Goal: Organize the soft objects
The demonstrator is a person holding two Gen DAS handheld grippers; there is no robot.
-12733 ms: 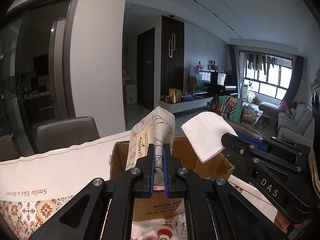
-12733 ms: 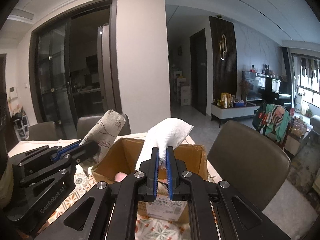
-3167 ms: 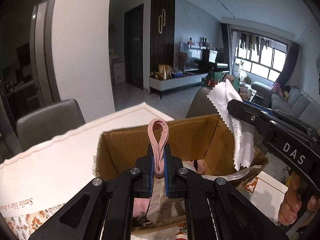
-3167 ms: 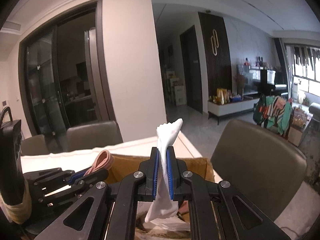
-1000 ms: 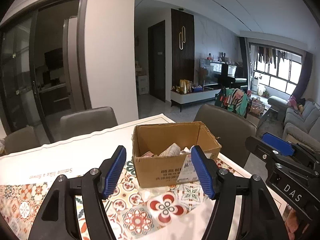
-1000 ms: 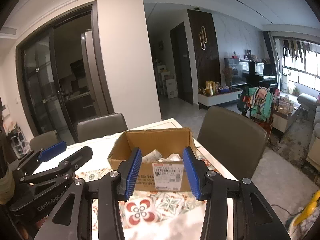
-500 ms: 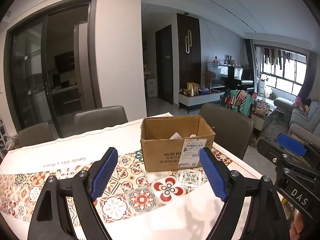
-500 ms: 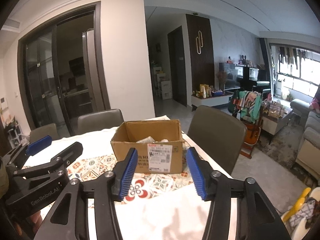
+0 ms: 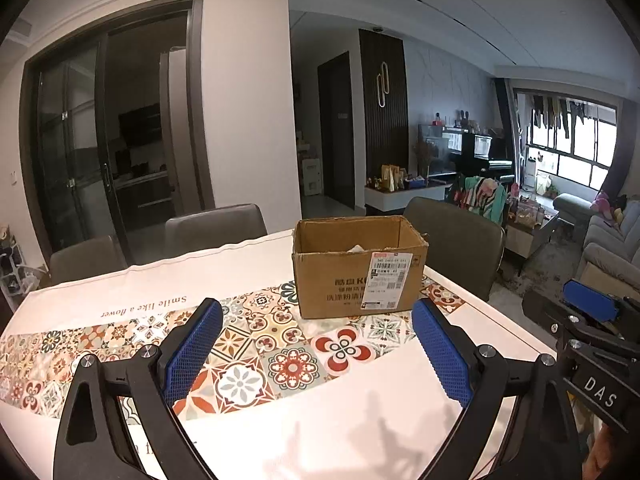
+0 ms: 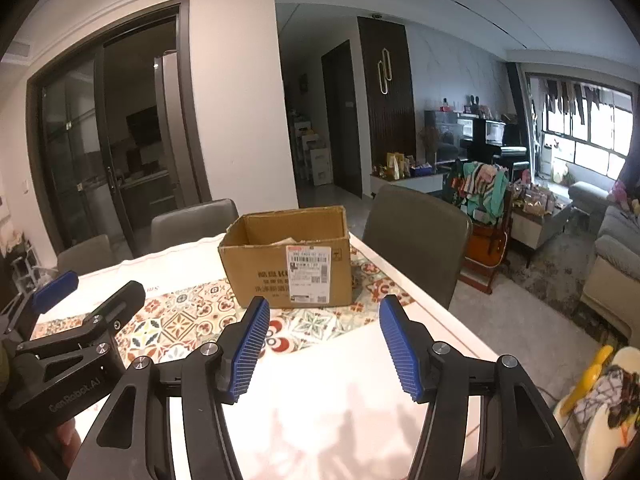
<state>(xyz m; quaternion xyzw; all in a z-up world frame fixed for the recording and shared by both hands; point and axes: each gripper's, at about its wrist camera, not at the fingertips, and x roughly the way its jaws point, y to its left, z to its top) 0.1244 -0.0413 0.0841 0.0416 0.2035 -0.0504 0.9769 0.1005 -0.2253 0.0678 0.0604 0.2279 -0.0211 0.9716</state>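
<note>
Open brown cardboard box standing upright on a dining table, on the patterned tile band of a white tablecloth, near the table's far right corner. White shipping label with barcodes on the near face, dark printed lettering beside it. Flaps up, top open. Only pale tips of the soft things inside peeking above the rim; kind, colour and number impossible to make out, the rest hidden by the near wall.

Left gripper held well short of the box, blue ribbed pads spread wide, jaws just been opening, nothing between them but tablecloth. Right gripper likewise clear of the box, pads apart at a moderate gap, jaws just been opening, nothing held. Each gripper showing at the edge of the other's view, cut off by the frame; bits of fingers on the handles barely visible.

Grey chairs round the table, partly hidden behind box and tabletop. Living room beyond small and hard to read: sofa, dark piano, hanging clothes.
</note>
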